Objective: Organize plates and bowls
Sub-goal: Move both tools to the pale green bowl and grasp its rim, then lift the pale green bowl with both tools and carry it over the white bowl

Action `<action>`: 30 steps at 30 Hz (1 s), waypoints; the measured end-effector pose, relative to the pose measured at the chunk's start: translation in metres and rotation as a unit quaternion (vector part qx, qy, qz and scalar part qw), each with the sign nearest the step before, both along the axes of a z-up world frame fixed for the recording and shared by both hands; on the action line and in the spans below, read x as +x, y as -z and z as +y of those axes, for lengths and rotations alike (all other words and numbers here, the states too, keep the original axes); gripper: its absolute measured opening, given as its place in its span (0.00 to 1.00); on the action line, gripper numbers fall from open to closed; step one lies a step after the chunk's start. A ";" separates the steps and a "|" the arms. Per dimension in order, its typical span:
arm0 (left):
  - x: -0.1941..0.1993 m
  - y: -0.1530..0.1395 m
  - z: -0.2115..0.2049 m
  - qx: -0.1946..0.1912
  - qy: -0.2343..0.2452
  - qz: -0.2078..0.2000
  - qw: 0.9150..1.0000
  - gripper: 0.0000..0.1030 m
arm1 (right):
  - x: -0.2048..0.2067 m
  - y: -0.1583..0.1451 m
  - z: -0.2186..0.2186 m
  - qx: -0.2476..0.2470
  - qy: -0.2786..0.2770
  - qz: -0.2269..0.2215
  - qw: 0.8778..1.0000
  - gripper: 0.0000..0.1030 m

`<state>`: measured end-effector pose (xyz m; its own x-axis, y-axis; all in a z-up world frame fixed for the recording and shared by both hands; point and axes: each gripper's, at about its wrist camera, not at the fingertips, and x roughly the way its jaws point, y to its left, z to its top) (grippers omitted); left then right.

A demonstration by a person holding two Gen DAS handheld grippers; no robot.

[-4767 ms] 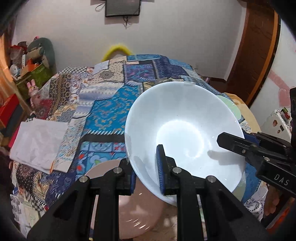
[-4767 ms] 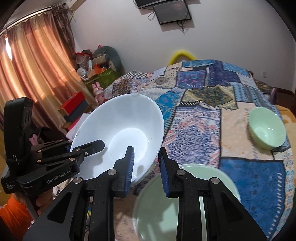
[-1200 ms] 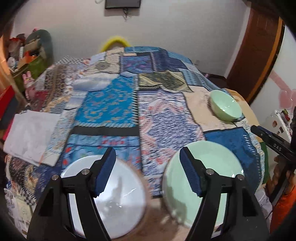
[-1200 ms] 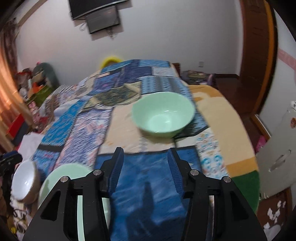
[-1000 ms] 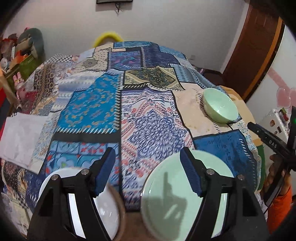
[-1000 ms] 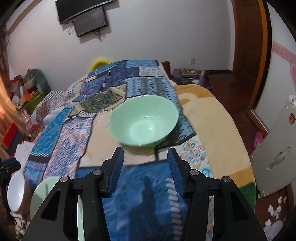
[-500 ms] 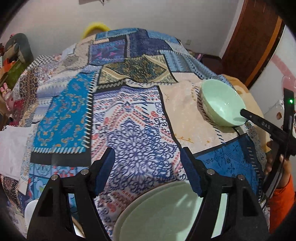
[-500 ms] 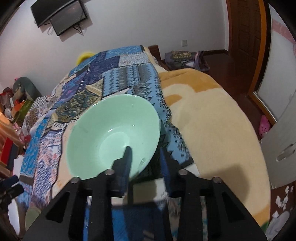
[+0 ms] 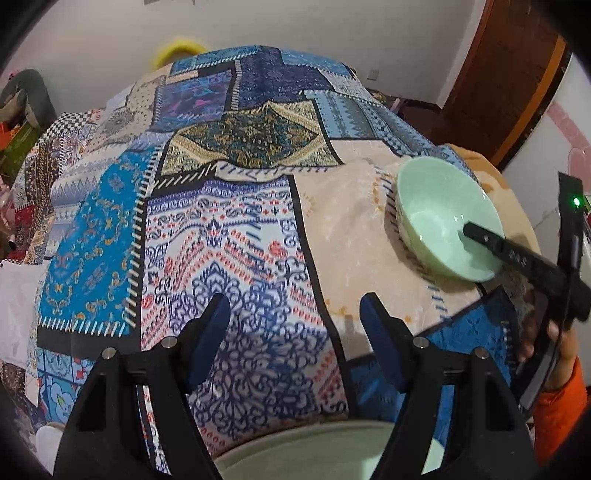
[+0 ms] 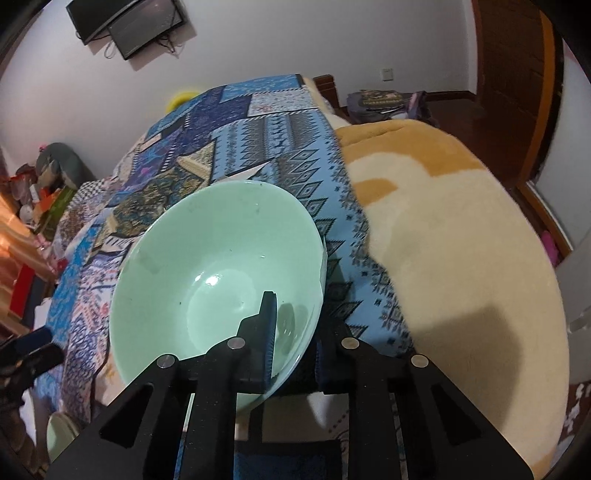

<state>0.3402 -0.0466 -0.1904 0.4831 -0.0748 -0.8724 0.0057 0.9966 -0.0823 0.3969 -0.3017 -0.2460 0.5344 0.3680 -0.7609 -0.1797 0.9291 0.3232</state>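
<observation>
Bedroom, patchwork quilt [image 9: 207,236] over a bed, cream fleece blanket [image 10: 461,236] along its right side, wall TV [image 10: 129,22] behind; going left to right: left gripper [image 9: 295,325] hangs low over the near quilt with jaws spread wide and nothing between them, a pale green plate [image 9: 317,456] lies just under it at the near edge, quilt bare between that and the green bowl [image 9: 443,218] at the right side of the bed, which sits where quilt meets fleece; right gripper [image 10: 293,339] has one finger inside the bowl wall and the other outside under the rim, jaws pinched on the near wall, and the bowl looks tipped toward the camera, though whether it has left the fabric cannot be told; step in hand reads as picking this bowl to bring it over to the plate; to do it well: keep the pinch deep on the wall and not just on the lip, glazed surface will likely slip if the bowl swings, lift straight up first to clear the soft bedding, level the bowl before carrying, travel slow, left gripper should stay clear of the plate so the bowl can be set centred on it, release only once the base sits flat
</observation>
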 end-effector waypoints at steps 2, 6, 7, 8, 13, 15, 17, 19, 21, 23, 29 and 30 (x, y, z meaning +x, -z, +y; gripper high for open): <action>0.002 0.000 0.000 -0.007 -0.003 -0.001 1.000 0.70 | -0.003 0.000 0.003 0.007 -0.015 0.001 1.000 0.15; 0.008 0.003 -0.008 -0.010 0.005 0.005 1.000 0.70 | -0.015 -0.003 0.015 0.003 -0.052 -0.003 0.999 0.15; 0.009 0.003 -0.011 -0.010 0.009 0.006 1.000 0.70 | -0.018 -0.003 0.018 0.003 -0.060 -0.004 0.998 0.15; 0.009 0.003 -0.013 -0.011 0.011 0.006 1.000 0.70 | -0.022 -0.003 0.021 0.002 -0.069 -0.003 0.998 0.15; 0.012 0.008 -0.023 -0.039 0.027 0.015 0.999 0.70 | -0.034 -0.004 0.032 0.003 -0.097 0.001 0.995 0.15; 0.015 0.016 -0.025 -0.036 0.021 0.031 0.999 0.70 | -0.039 -0.004 0.034 0.001 -0.100 0.002 0.995 0.15; 0.017 0.024 -0.026 -0.042 0.019 0.046 0.998 0.63 | -0.044 -0.003 0.034 0.002 -0.094 -0.001 0.996 0.16; 0.018 0.030 -0.027 -0.043 0.020 0.057 0.997 0.54 | -0.047 -0.003 0.034 0.003 -0.093 -0.001 0.996 0.17; 0.018 0.036 -0.028 -0.049 0.026 0.067 0.996 0.47 | -0.048 -0.002 0.034 0.003 -0.090 -0.001 0.996 0.18; 0.018 0.038 -0.029 -0.058 0.028 0.070 0.995 0.43 | -0.049 -0.002 0.035 0.003 -0.087 -0.001 0.996 0.19; 0.015 0.040 -0.046 -0.052 0.060 0.066 0.995 0.18 | -0.051 -0.003 0.035 0.008 -0.082 0.002 0.997 0.19; 0.014 0.040 -0.049 -0.052 0.067 0.065 0.994 0.15 | -0.052 -0.003 0.035 0.010 -0.081 0.002 0.997 0.19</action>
